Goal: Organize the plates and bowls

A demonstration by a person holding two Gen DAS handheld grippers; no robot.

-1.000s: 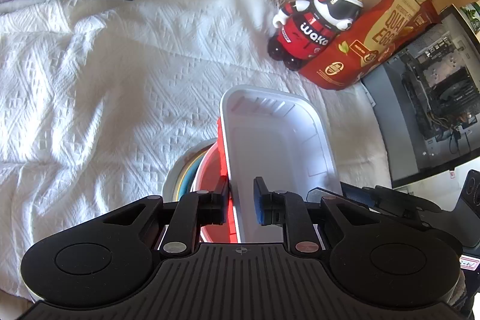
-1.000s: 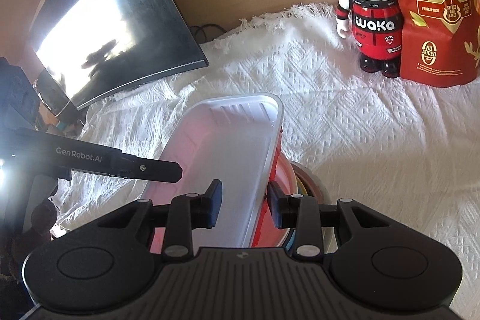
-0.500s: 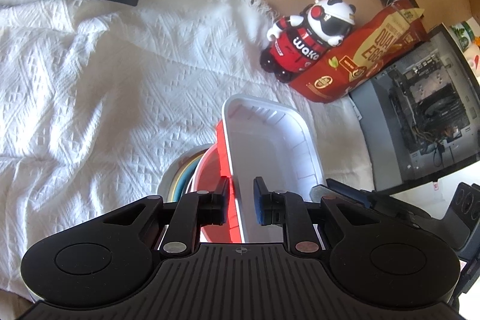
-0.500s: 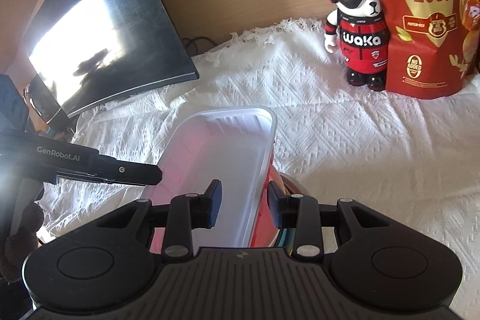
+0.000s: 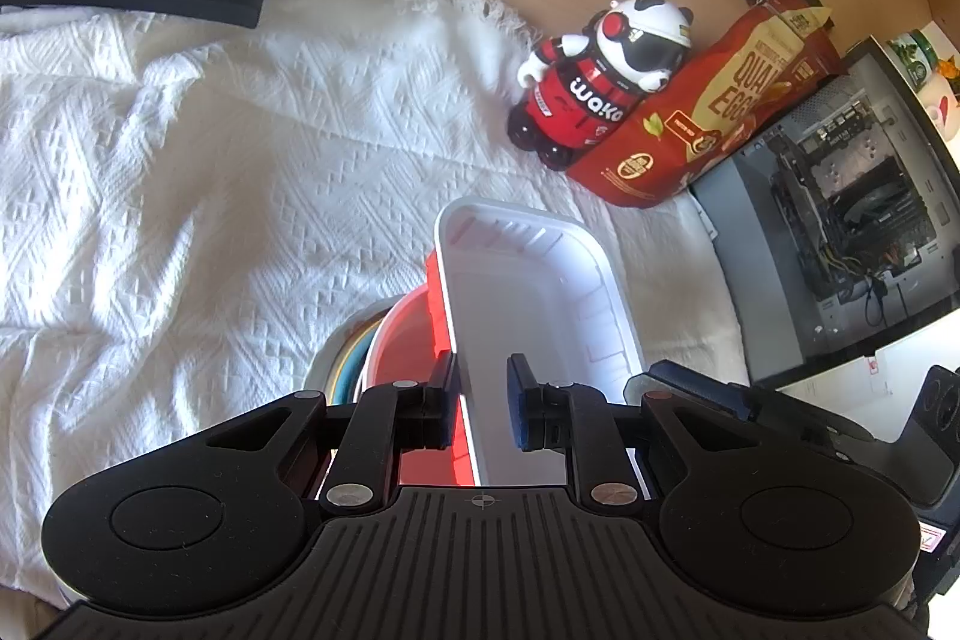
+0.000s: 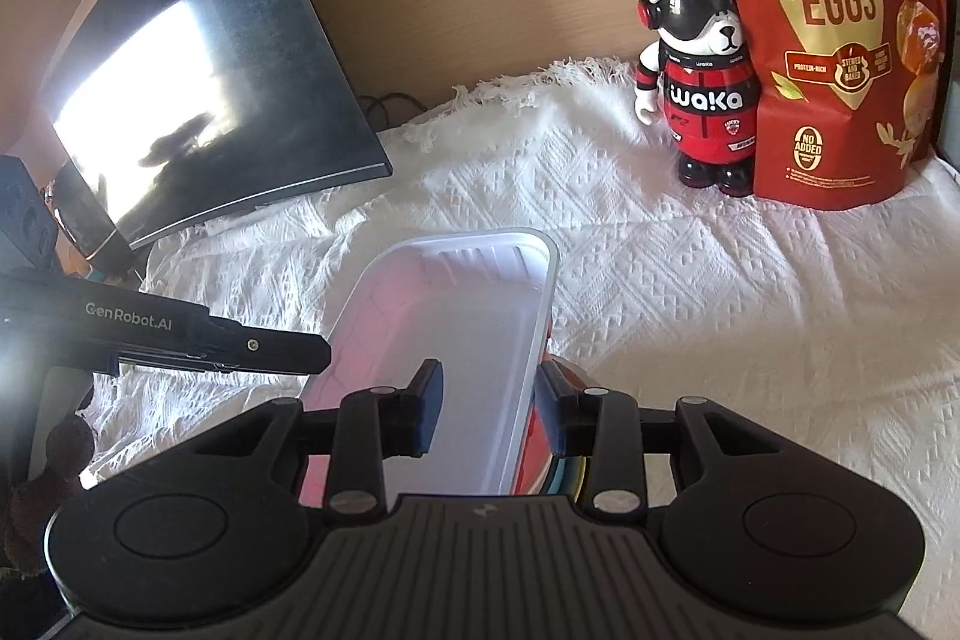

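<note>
2 grippers share 1 load: a white rectangular tray [image 5: 528,298] nested in a red tray [image 5: 447,406], above a stack of round plates [image 5: 351,358] on a white woven cloth [image 5: 180,196].

Left wrist view: the left gripper [image 5: 483,400] is clamped across the trays' left rim, 1 pad outside the red wall, 1 inside the white. Compared with a second ago, the panda figurine [image 5: 594,82] and red snack bag [image 5: 708,124] sit farther away and more cloth shows, so the trays seem to have been drawn nearer or lifted. That suggests the stacked pair is being carried, not yet set down. The gripper tilts steeply down and forward; the right gripper's black body shows at near right.

Right wrist view: the right gripper [image 6: 489,412] is closed over the opposite rim, angled down likewise. The figurine and bag stand far right, a dark monitor [image 6: 210,100] far left.
</note>
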